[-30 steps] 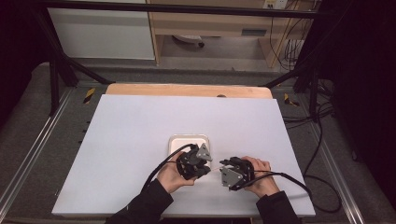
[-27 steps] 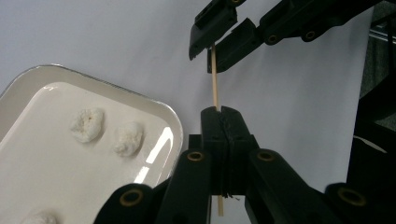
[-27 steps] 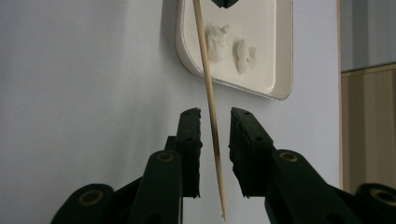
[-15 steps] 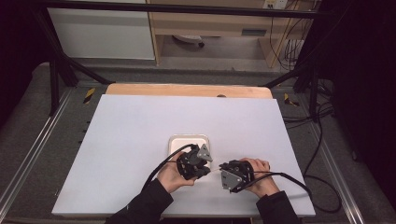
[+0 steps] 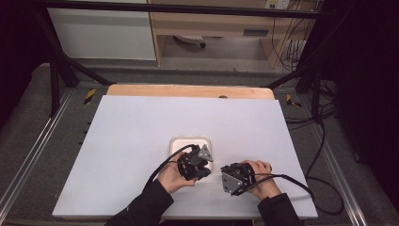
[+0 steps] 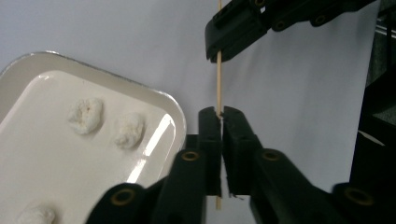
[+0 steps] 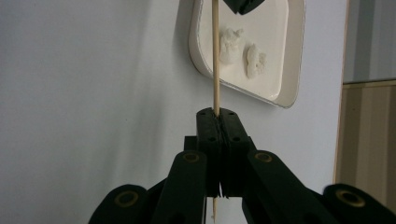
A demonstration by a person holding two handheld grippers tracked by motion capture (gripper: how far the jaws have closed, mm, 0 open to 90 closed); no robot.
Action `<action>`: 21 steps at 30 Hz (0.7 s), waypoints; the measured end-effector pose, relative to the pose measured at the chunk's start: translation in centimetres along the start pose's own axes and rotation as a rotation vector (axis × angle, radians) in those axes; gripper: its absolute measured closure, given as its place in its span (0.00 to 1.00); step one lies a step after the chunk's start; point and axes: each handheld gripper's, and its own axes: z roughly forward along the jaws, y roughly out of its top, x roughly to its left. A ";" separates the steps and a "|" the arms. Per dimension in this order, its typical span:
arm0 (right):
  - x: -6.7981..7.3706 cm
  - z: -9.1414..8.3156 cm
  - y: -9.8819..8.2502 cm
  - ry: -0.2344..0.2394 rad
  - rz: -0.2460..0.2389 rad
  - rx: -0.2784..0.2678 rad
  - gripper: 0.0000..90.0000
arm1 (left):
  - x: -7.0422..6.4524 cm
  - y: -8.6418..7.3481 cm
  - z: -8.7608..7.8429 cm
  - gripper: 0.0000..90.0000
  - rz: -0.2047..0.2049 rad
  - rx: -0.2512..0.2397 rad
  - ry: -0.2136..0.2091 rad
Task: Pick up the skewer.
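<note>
Between the left gripper [image 6: 220, 122] and right gripper [image 7: 219, 116], a skewer [image 6: 218, 79] spans, clamped by both.

Both tools facing tip to tip, left tool [image 6: 219, 122] loosening, right tool [image 7: 217, 116] clamped.

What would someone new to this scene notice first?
A thin wooden skewer stretched between the two grippers, near the front edge of the white table: the left gripper and the right gripper each pinch it. Just beside it sits a white tray holding small white lumps.
</note>
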 end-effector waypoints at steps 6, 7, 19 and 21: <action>0.0 0.2 0.1 0.003 -0.026 0.023 0.99 | 0.0 0.1 0.5 0.85 0.020 0.091 0.010; 0.0 0.2 0.2 0.003 -0.030 0.028 0.99 | 0.0 0.1 0.7 0.87 0.022 0.109 0.001; 0.1 0.1 0.3 0.005 -0.042 0.024 0.99 | -0.5 0.3 1.6 0.98 0.055 0.151 0.027; 0.1 0.1 0.3 0.005 -0.035 0.022 0.99 | -0.6 0.2 1.5 0.99 0.061 0.145 0.037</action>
